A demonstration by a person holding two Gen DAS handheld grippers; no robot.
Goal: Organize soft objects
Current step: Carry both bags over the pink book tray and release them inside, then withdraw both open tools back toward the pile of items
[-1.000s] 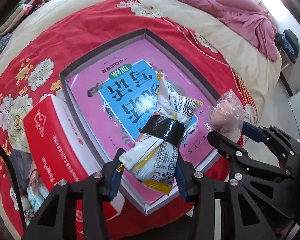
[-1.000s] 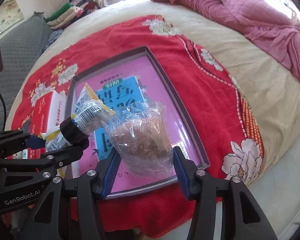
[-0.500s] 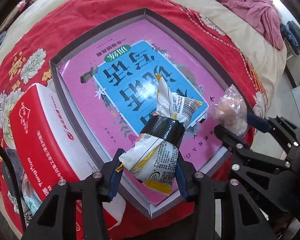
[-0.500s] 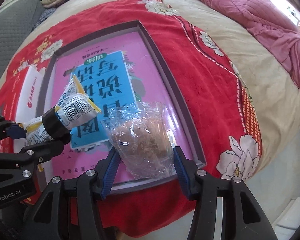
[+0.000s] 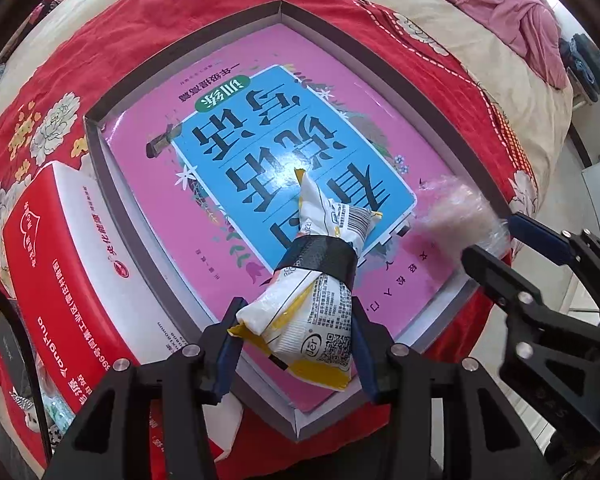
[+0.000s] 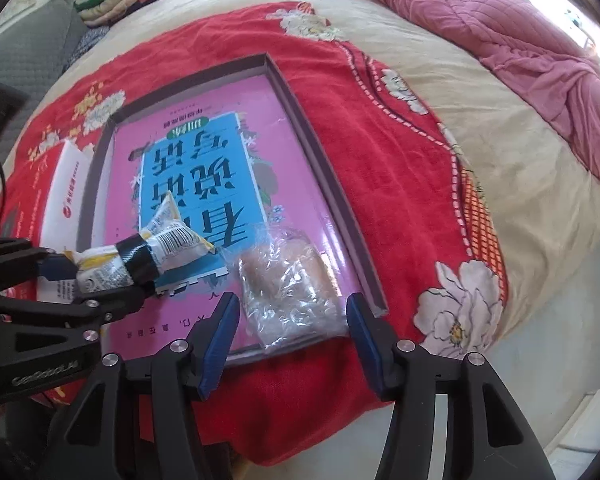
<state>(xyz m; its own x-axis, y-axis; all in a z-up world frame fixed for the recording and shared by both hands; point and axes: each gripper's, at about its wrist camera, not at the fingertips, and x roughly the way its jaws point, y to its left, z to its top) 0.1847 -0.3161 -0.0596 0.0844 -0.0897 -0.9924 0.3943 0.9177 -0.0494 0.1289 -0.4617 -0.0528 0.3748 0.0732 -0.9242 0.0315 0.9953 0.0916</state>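
My left gripper (image 5: 296, 340) is shut on a white and yellow snack packet (image 5: 312, 312) bound with black tape, held over the near corner of a shallow grey box (image 5: 100, 148) lined with a pink and blue book. The packet also shows in the right wrist view (image 6: 140, 256). My right gripper (image 6: 292, 336) is open, its jaws apart on either side of a clear plastic bag of brownish food (image 6: 292, 280) that lies blurred at the box's near edge. The bag appears in the left wrist view (image 5: 460, 216).
The box (image 6: 320, 160) lies on a red floral cloth (image 6: 400, 200) over a beige bed. A red and white carton (image 5: 60, 272) lies left of the box. A pink quilt (image 6: 500, 20) is bunched at the back right. The bed edge is to the right.
My right gripper has opened and let go of the clear bag, which dropped to the box's near edge. Both grippers moved closer to the box. The left still holds the packet.
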